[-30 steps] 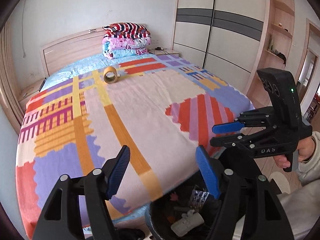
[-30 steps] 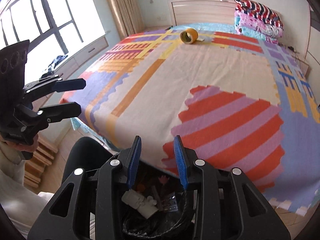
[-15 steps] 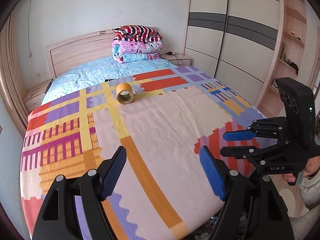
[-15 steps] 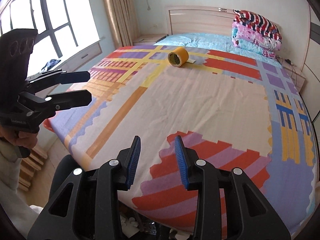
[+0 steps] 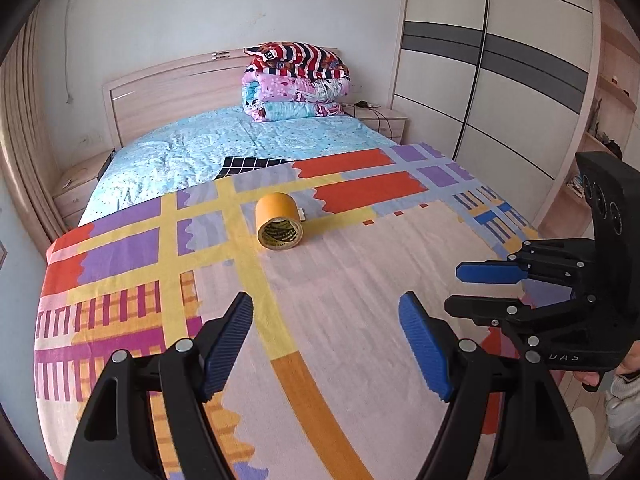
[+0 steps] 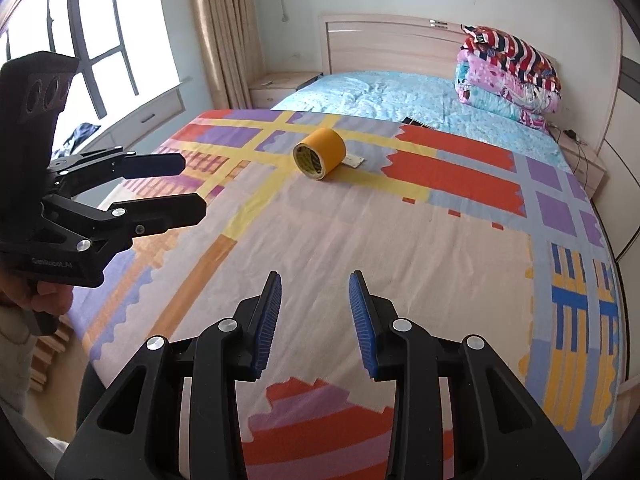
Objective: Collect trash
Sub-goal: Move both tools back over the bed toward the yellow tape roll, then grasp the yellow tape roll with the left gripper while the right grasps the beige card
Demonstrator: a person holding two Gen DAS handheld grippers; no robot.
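tape roll [image 5: 279, 221] lying on its side mid-bed on the patterned cover [image 5: 360, 280], untouched, small scrap [image 6: 354, 160] just beside it. left gripper [image 5: 326, 344] spread wide, empty; right gripper [image 6: 316, 320] narrower, empty. pickup not yet done.

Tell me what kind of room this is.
A bedroom, most likely in a home: a bed with a wooden headboard, folded quilts stacked at its head, and a sliding-door wardrobe alongside.
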